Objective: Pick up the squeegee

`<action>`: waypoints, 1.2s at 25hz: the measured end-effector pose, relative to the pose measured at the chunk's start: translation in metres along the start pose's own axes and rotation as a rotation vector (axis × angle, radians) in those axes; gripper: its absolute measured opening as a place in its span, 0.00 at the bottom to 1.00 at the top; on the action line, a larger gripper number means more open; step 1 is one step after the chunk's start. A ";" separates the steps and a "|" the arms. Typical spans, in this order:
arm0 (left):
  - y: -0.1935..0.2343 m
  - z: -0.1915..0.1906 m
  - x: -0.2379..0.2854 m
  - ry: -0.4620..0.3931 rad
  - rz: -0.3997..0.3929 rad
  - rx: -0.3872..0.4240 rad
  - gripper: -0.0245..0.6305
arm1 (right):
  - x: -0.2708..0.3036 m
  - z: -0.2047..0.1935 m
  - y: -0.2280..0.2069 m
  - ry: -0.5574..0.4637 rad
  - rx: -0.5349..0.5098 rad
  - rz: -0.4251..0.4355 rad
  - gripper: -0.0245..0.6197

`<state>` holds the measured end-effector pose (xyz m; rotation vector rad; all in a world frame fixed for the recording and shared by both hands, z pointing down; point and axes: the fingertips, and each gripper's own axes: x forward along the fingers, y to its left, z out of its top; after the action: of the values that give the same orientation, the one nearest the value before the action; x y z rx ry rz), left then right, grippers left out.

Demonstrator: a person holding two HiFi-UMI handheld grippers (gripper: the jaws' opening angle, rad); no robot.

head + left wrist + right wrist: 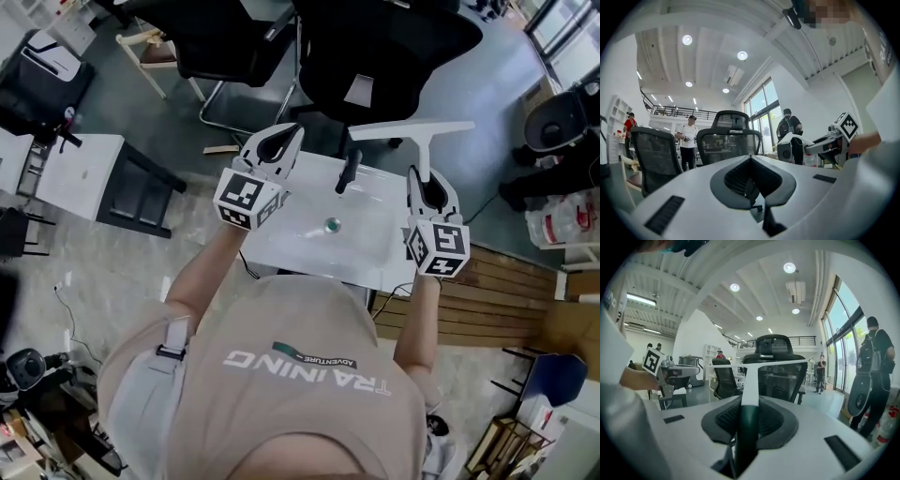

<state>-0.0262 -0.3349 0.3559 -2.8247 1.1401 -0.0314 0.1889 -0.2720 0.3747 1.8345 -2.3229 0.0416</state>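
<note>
In the head view there is one squeegee (417, 127), two grippers, one white table (295, 220) and two black office chairs (375, 47) behind the table. The right gripper (422, 178) carries the squeegee by its handle. The long white blade lies crosswise past the table's far edge and touches nothing. The left gripper (292, 133) hangs over the table's far left corner, apart from the squeegee. One black tap (348, 172) and one small round drain (332, 224) sit on the table.

In the left gripper view the left gripper (750, 161) has its fingers pressed together, with nothing between them. The right gripper (834, 143) shows at the right edge, its marker cube (847, 125) facing this way. Two office chairs (731, 136) stand ahead. Three people (689, 140) stand in the hall, which the head view does not show.

In the right gripper view the right gripper (750, 401) has its fingers pinching the squeegee (751, 380) on its dark handle. The white neck rises from there to the thin blade, which lies level across the view. Only this view shows the dark part of the handle, because in the head view the gripper covers it. The left gripper (670, 371) shows at the left, and several people (874, 376) stand around the room.
</note>
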 end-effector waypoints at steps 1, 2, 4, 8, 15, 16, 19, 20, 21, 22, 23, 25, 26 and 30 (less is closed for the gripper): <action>0.001 0.006 -0.001 -0.008 0.002 0.001 0.06 | -0.001 0.008 0.004 -0.020 -0.008 0.006 0.17; 0.002 0.011 -0.001 -0.018 0.004 -0.003 0.06 | -0.002 0.016 0.008 -0.040 -0.015 0.012 0.17; 0.005 0.021 -0.001 -0.038 0.007 -0.024 0.06 | -0.002 0.027 0.011 -0.068 -0.027 0.013 0.17; 0.013 0.038 -0.005 -0.069 0.018 -0.037 0.06 | -0.006 0.046 0.019 -0.109 -0.020 0.021 0.17; 0.017 0.061 -0.020 -0.103 0.042 -0.017 0.06 | -0.020 0.073 0.034 -0.171 -0.004 0.047 0.17; 0.017 0.062 -0.022 -0.107 0.048 -0.021 0.06 | -0.022 0.077 0.035 -0.178 0.005 0.055 0.17; 0.016 0.065 -0.027 -0.109 0.065 -0.031 0.06 | -0.026 0.084 0.035 -0.192 0.007 0.060 0.17; 0.017 0.065 -0.028 -0.106 0.070 -0.034 0.06 | -0.027 0.085 0.036 -0.193 0.005 0.059 0.17; 0.017 0.065 -0.030 -0.104 0.076 -0.037 0.06 | -0.027 0.086 0.037 -0.194 0.006 0.058 0.17; 0.018 0.066 -0.032 -0.102 0.081 -0.038 0.06 | -0.028 0.088 0.037 -0.196 0.008 0.059 0.17; 0.019 0.068 -0.032 -0.103 0.086 -0.037 0.06 | -0.028 0.089 0.037 -0.198 0.010 0.058 0.17; 0.020 0.073 -0.032 -0.108 0.095 -0.030 0.06 | -0.028 0.092 0.036 -0.202 0.011 0.058 0.17; 0.021 0.075 -0.032 -0.112 0.099 -0.027 0.06 | -0.027 0.092 0.037 -0.202 0.011 0.059 0.17; 0.019 0.083 -0.031 -0.125 0.109 -0.017 0.06 | -0.027 0.093 0.037 -0.203 0.018 0.074 0.17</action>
<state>-0.0572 -0.3202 0.2718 -2.7297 1.2695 0.1619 0.1472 -0.2493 0.2828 1.8380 -2.5327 -0.1196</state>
